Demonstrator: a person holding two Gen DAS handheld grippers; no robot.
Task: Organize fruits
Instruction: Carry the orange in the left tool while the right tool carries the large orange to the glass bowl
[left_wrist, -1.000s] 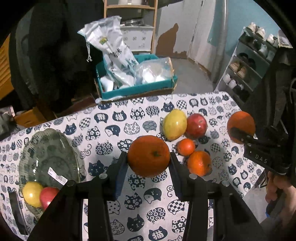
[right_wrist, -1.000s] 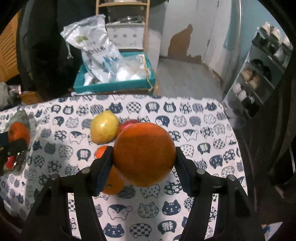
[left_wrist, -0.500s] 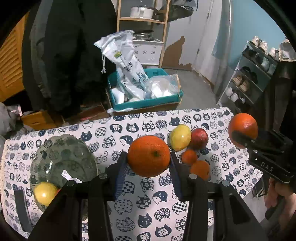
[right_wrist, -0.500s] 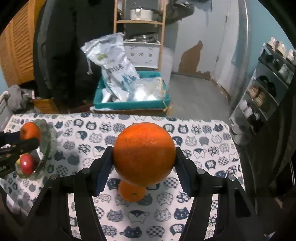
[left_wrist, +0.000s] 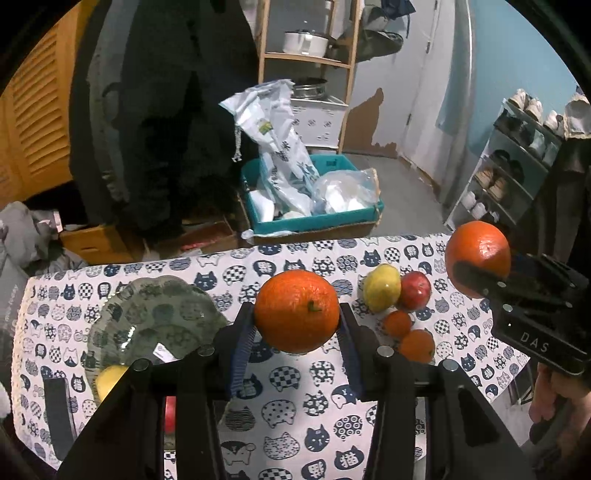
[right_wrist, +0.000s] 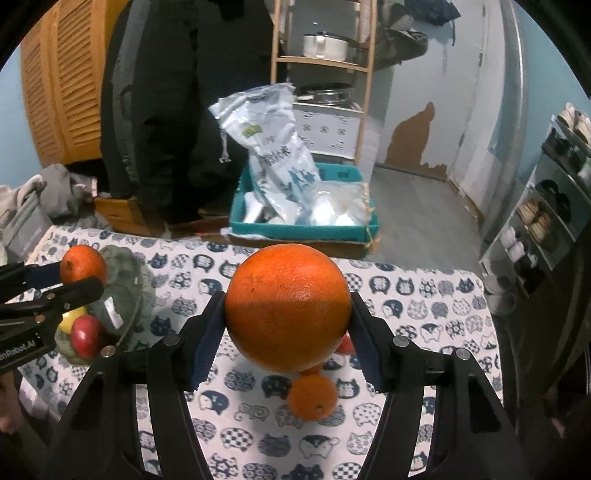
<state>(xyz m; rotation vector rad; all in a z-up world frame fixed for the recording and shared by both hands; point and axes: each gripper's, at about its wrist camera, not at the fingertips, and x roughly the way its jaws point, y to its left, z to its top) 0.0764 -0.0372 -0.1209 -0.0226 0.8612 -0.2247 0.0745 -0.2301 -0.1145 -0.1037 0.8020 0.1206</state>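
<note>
Round orange with green stem nub (left_wrist: 297, 311): clamped between the left gripper (left_wrist: 297, 332) pads, held above the cat-print tablecloth (left_wrist: 295, 417). Stem end faces the camera, slightly right; near-spherical, no clear long axis. Left view: green glass scalloped plate (left_wrist: 155, 325) sits lower left on the cloth, with a yellow fruit (left_wrist: 110, 380) and a red fruit (left_wrist: 169, 413) in it, both partly hidden behind the gripper arm. Right of the held orange, a cluster on the cloth: yellow-green pear-like fruit (left_wrist: 381, 288) touching a red apple (left_wrist: 415, 290), two small tangerines (left_wrist: 397, 324) in front. Far right, the right gripper (left_wrist: 476, 273) grips a second large orange (left_wrist: 478, 254), a hand (left_wrist: 554, 402) below it.

Right view: second large orange (right_wrist: 288, 308) pinched in the right gripper (right_wrist: 288, 332), over the cloth; stem end not visible. One small tangerine (right_wrist: 313, 397) directly below it, a sliver of red fruit behind. Left edge: left gripper (right_wrist: 79, 275) with its orange (right_wrist: 83, 264) above the plate (right_wrist: 125, 280). Beyond the table, a teal bin (right_wrist: 306, 229) of plastic bags.
</note>
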